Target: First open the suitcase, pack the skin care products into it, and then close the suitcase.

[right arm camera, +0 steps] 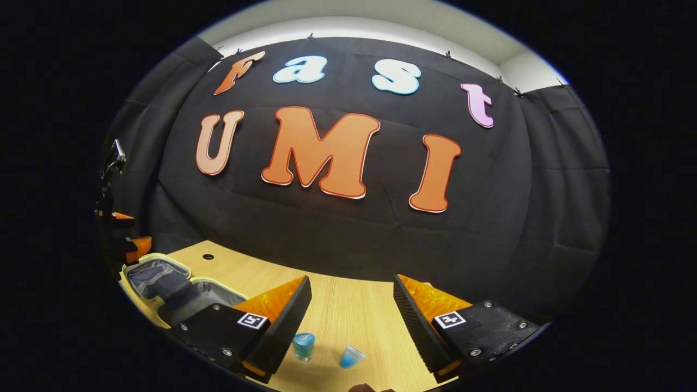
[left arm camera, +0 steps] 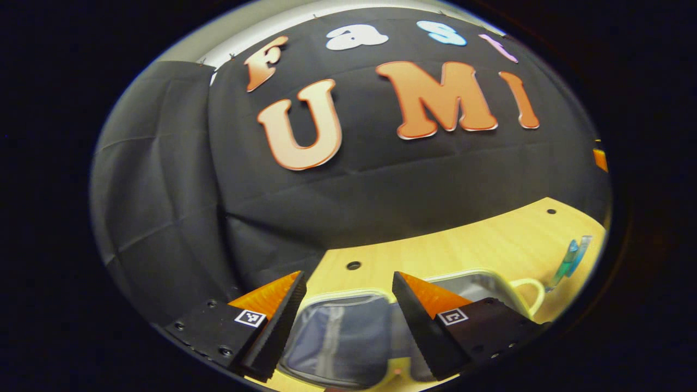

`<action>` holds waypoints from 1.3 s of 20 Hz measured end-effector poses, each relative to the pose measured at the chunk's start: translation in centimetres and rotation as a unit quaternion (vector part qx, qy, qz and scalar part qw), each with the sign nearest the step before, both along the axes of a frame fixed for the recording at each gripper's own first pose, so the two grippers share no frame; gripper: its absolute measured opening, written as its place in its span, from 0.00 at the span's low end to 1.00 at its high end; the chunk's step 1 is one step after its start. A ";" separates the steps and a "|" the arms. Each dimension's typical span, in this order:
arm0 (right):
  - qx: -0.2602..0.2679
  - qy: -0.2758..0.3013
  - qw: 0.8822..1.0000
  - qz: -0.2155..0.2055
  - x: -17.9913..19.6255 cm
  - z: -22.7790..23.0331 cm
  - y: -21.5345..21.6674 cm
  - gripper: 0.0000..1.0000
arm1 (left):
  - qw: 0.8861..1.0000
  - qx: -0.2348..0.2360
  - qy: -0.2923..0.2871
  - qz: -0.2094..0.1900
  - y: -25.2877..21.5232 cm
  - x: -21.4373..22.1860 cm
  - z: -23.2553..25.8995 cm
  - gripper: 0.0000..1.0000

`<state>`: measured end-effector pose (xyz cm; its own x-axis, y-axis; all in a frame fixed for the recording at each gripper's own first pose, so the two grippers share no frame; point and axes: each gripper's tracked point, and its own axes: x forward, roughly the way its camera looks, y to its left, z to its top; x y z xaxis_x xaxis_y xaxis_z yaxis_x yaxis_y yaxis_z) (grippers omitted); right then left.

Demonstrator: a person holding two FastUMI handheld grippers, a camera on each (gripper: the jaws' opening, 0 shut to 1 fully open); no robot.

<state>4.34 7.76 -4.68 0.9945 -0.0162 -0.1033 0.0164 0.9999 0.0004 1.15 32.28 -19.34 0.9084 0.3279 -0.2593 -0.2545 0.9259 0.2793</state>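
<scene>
Two grippers, both spread wide, nothing between the fingers of either. Left gripper (left arm camera: 348, 321) hovering over open suitcase (left arm camera: 348, 337), grey lining exposed, pale rim and looped handle (left arm camera: 531, 291) toward the table's right side in the left gripper view. Suitcase lying flat on wooden table (left arm camera: 463, 245), near the back edge by the black cloth wall (left arm camera: 179, 207). Two blue skin care products: in the left gripper view seen as slim tubes (left arm camera: 572, 258) near the table's far right edge, apart from the suitcase. In the right gripper view, right gripper (right arm camera: 351, 321) above bare tabletop, blue bottle (right arm camera: 304, 346) just beside its left finger, blue tube (right arm camera: 353, 356) next to it, not touching. Same view: suitcase at table's left end, lid open, left gripper above it at the far left.
</scene>
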 end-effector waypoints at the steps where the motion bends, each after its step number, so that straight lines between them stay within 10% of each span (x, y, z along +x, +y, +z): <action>1: 0.003 0.004 1.000 0.004 0.0 -0.6 -0.4 0.95 | 1.000 -0.009 0.003 -0.009 -2.1 0.5 -0.5 0.98; 10: 0.004 0.043 0.998 0.050 0.4 -6.1 -2.1 0.96 | 0.990 -0.059 0.029 -0.128 -20.0 2.8 -5.5 0.98; 26: -0.017 0.055 0.992 0.109 0.7 -14.1 -3.0 0.96 | 0.967 -0.110 0.078 -0.215 -36.7 5.9 -19.0 0.99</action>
<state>5.02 4.78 -18.78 0.9578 0.1921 -0.2139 -0.2014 0.9792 -0.0226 7.08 -4.44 -38.30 0.8930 -0.1507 -0.4241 0.1972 0.9780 0.0678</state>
